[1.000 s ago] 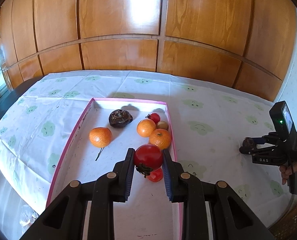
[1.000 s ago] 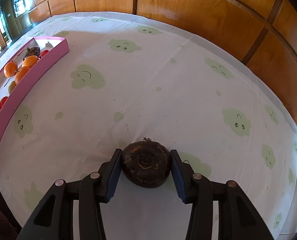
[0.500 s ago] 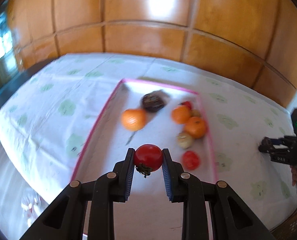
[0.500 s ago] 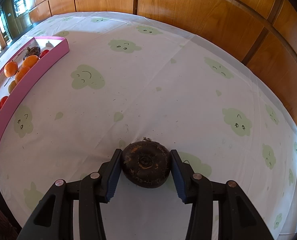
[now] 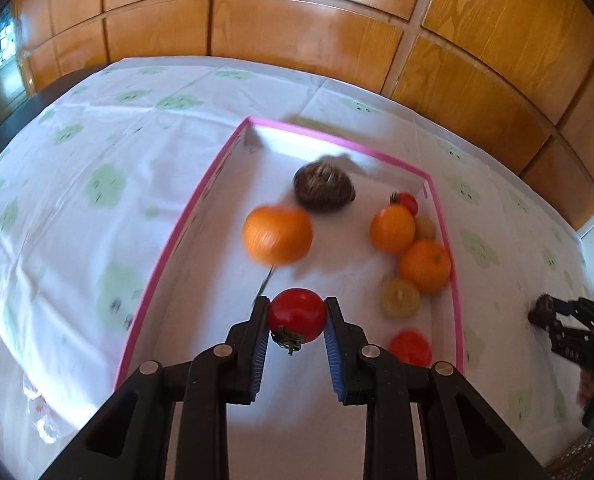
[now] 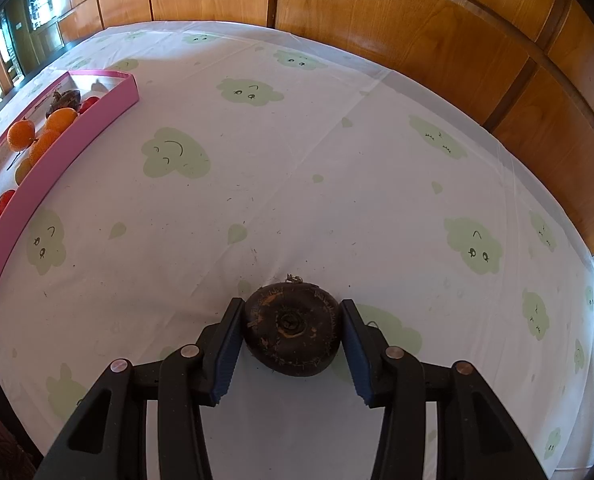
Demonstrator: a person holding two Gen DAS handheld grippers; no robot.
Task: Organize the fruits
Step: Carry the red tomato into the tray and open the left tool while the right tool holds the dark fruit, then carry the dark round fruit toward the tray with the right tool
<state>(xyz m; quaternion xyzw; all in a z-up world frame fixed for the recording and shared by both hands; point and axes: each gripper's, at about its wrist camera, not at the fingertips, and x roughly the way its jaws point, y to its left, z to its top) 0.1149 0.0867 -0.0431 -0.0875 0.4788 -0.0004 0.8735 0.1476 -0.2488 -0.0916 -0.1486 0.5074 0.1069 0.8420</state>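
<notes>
Left tongs (image 5: 296,317): you pinch the tomato (image 5: 296,314) over the box (image 5: 169,240), so it can go in.
Right tongs (image 6: 291,330): you squeeze the dark fruit (image 6: 291,328), well right of the box, on the surface (image 6: 297,160).

Below me spreads a white tablecloth (image 6: 297,152) printed with pale green smiling cloud shapes and small green drops, marked by faint fold creases and a few tiny dark specks. Behind the table rises a glossy wall of orange-brown wooden panels (image 5: 305,36), split by lighter strips into rectangles, with a bright patch of light reflected near the top in my left view. At the far left edge of both my views I see a dark glass-fronted cabinet (image 6: 25,28) with reflections, too blurred and small to make out further.
</notes>
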